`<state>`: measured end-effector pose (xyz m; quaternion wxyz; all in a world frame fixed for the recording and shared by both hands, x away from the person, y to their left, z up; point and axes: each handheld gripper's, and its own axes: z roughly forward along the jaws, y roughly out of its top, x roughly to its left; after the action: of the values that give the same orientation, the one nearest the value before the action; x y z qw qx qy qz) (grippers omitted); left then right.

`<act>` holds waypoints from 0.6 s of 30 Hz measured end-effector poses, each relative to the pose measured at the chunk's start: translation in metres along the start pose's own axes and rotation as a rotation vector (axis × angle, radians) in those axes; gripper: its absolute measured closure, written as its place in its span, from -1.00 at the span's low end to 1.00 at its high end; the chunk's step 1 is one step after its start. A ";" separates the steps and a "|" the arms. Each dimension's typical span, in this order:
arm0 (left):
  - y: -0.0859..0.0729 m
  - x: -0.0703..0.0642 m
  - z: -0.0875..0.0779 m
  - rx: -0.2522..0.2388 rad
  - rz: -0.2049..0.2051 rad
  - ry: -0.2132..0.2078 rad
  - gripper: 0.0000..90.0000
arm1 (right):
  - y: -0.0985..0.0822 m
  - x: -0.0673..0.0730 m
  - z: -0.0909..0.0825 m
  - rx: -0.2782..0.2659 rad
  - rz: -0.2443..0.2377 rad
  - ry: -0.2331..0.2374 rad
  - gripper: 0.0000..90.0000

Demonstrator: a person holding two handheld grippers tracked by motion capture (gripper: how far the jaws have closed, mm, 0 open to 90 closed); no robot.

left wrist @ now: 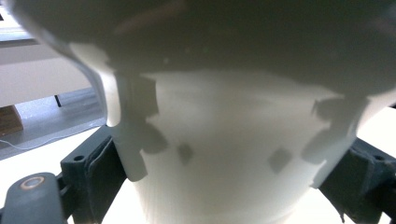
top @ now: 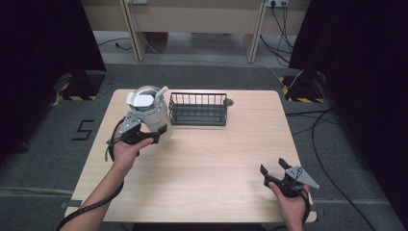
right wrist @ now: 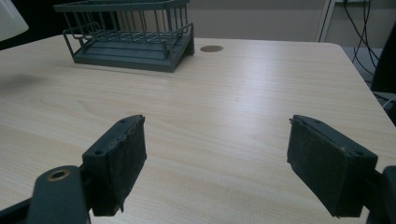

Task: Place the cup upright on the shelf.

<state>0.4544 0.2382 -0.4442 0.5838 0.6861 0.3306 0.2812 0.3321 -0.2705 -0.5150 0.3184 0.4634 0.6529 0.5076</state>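
Left tool: jaws clamped on either side of a white lidded tumbler, held tilted above the surface's far left part.
Tumbler: lid and straw on top, just left of the rack; in the left gripper view its pale body sits between the jaws.
Right tool: jaws spread wide, holding nothing, at the near right edge.
Rack: dark wire basket, far centre.

Table: pale wood-grain top with rounded corners, standing on grey floor.
Rack: dark wire basket resting on the table near its far edge, about mid-width.
Round disc: small and dark, set in the tabletop just beside the rack's right end.
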 end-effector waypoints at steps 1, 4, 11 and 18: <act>0.001 0.000 0.001 0.001 0.004 0.001 -0.76 | 0.000 0.000 0.000 0.000 0.000 0.000 -0.55; 0.003 0.000 0.004 0.000 0.004 -0.001 -0.76 | 0.000 0.000 0.000 0.000 0.002 0.001 -0.55; 0.011 0.000 0.013 0.002 0.020 -0.004 -0.76 | 0.000 0.000 0.000 -0.002 0.003 0.001 -0.55; 0.018 0.001 0.019 0.013 0.030 -0.005 -0.76 | 0.000 -0.001 0.000 -0.002 0.007 0.001 -0.55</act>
<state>0.4717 0.2252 -0.4295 0.5761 0.6953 0.3206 0.2860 0.3322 -0.2711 -0.5151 0.3166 0.4650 0.6511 0.5096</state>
